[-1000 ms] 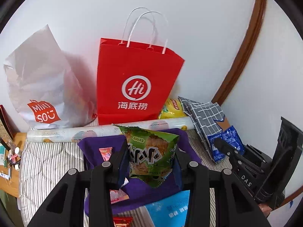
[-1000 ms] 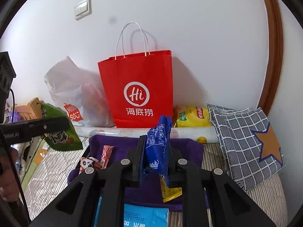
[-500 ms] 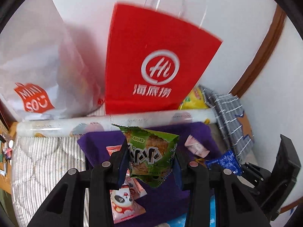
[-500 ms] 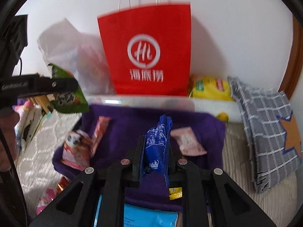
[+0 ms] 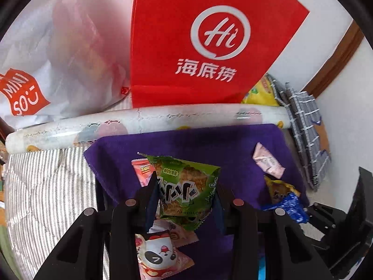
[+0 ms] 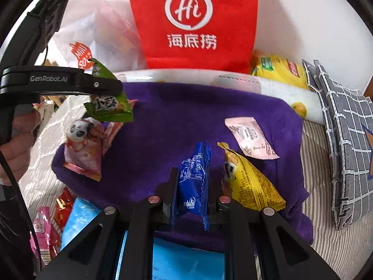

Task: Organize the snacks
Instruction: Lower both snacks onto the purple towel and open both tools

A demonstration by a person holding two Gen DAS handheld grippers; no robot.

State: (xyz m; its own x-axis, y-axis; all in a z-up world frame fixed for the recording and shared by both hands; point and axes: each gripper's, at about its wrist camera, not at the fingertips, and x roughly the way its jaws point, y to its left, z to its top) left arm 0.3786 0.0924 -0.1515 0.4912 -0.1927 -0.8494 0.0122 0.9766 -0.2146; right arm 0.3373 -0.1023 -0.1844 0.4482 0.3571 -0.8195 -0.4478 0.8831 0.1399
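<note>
Far left of the right wrist view: a person's hand (image 6: pixel 19 140) gripped the black handle of the left gripper (image 6: pixel 109 88). Its jaws were clamped on a green snack packet (image 5: pixel 186 191), held above the left edge of the purple cloth (image 6: pixel 163 135). Under it on the cloth lay a pink panda packet (image 6: pixel 82 147), partly over a slim pink-orange stick packet (image 5: pixel 142 170).

Off the cloth's near left corner: a red wrapper (image 6: pixel 61 207) and a bright pink packet (image 6: pixel 42 231) on the striped bedding (image 5: pixel 46 186), beside a light blue pack (image 6: pixel 186 261).

Centre: the right gripper (image 6: pixel 191 193) was closed tight on a blue packet (image 6: pixel 194 182), held edge-on over the cloth's middle. Just right of it a yellow packet (image 6: pixel 251 184) lay on the cloth, and a pale pink sachet (image 6: pixel 250 137) lay just beyond that.

Behind the cloth: a white printed roll (image 5: pixel 149 121) lay crosswise; against the wall stood a white plastic bag (image 5: pixel 46 53) and a red paper bag (image 6: pixel 193 21). Right of the red bag lay a yellow pouch (image 6: pixel 279 70), then a grey checked fabric item (image 6: pixel 345 128) at the far right.
</note>
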